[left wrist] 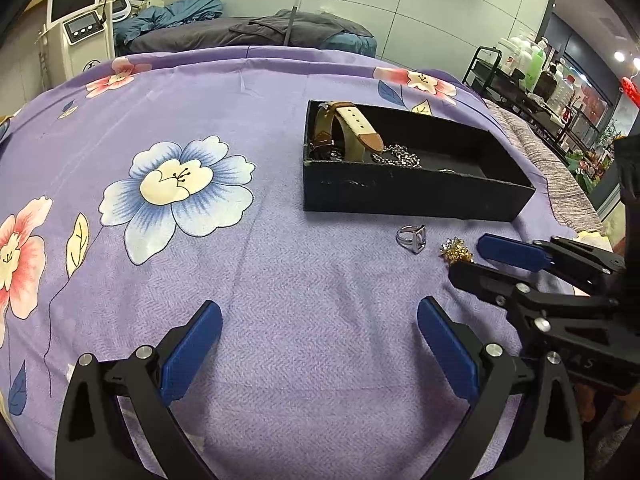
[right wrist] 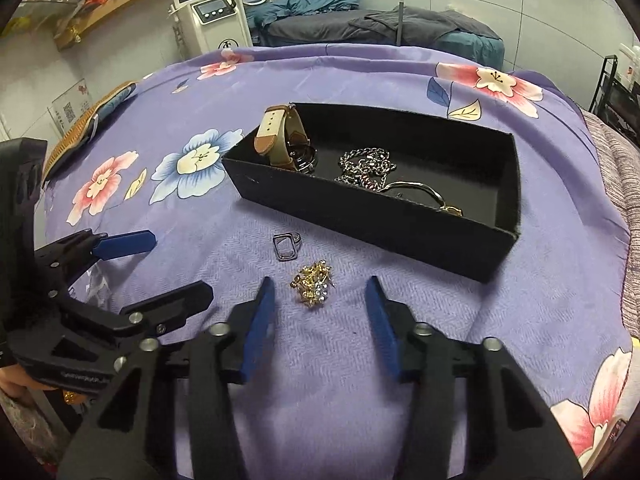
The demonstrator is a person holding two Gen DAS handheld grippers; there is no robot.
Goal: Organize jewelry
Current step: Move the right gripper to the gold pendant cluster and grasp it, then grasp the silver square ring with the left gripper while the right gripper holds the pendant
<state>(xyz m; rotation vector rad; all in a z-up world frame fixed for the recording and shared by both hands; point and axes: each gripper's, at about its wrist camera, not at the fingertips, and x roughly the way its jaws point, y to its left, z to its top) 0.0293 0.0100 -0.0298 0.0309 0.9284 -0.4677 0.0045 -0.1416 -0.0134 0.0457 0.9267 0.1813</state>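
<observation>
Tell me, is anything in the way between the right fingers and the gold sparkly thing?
No. The gold brooch lies on bare purple cloth just ahead of the open right gripper. The silver ring lies beyond it.

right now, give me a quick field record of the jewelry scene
surface: purple floral cloth
box: black tray, open
in box: watch, silver chain
outside box: silver ring, gold brooch, both on cloth
left hand-held gripper: open, empty
right hand-held gripper: open, fingers either side of brooch, not touching
</observation>
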